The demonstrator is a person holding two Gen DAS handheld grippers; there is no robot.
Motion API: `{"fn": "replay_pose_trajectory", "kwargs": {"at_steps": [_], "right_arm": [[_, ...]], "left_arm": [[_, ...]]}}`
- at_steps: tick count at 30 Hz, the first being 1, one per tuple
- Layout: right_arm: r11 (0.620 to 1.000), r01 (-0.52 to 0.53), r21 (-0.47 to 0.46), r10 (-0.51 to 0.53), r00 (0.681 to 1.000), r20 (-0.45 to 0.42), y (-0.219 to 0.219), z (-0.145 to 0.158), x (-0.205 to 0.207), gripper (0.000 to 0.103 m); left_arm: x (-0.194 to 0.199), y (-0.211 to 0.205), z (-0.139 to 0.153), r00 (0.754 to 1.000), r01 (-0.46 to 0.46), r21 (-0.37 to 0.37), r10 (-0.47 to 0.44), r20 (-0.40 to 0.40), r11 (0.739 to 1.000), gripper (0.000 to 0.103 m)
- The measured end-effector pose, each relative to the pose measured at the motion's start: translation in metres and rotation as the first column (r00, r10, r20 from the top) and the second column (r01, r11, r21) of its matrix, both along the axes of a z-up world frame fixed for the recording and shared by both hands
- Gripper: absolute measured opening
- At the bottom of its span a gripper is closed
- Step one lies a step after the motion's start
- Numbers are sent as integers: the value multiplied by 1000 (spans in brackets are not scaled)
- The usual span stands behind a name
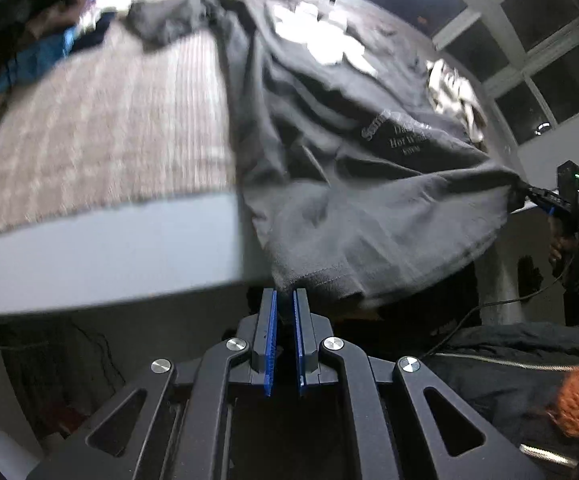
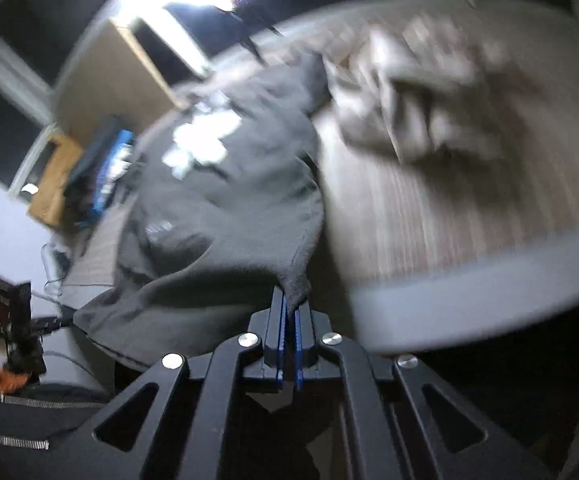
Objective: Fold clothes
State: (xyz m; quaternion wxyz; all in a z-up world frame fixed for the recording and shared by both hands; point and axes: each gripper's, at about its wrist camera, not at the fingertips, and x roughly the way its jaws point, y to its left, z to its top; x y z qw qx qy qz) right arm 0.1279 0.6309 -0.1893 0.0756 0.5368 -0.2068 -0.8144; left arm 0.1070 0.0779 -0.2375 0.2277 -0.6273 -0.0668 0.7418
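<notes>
Left half of the bed's wide open

Striped blanket (image 1: 101, 120) lies bare there; clothes pile (image 1: 69, 20) crowds the far corner, crumpled pale garment (image 2: 409, 112) blocks the right.

Dk grey tee (image 1: 329, 128) w/ white print; grey-striped cloth (image 1: 101, 132); tools' pads blue.

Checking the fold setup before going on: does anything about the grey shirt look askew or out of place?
Yes. The grey shirt lies skewed and wrinkled, its hem hanging off the table edge. The left gripper and right gripper each pinch a hem corner. A crumpled pale garment lies beside it.
</notes>
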Motion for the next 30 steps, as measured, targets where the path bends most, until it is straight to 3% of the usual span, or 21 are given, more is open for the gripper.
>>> {"fn": "replay_pose_trajectory", "kwargs": {"at_steps": [5,8,12,16,20,30], "right_arm": [[999,-35,37,32,997,70,-16,-28,11,3],[998,-43,37,40,996,78,-13,-26,12,3],[998,-60,31,58,996,65,-1,-19,0,3],[995,-95,9,95,995,11,-3,9,-4,3],[986,-162,37,163,987,-13,-9,31,-7,3],[966,-252,53,251,967,36,-22,8,-22,3]], "left_arm": [[35,-5,-27,998,25,-45,-22,60,999,0],[52,-12,-40,997,-27,-30,29,77,999,0],[52,-13,-41,994,-105,20,105,31,994,0],[39,9,-45,995,-99,7,99,-29,995,18],[27,24,-58,996,-82,-1,82,-41,997,25],[8,27,-83,991,-132,-14,132,-14,991,30]]}}
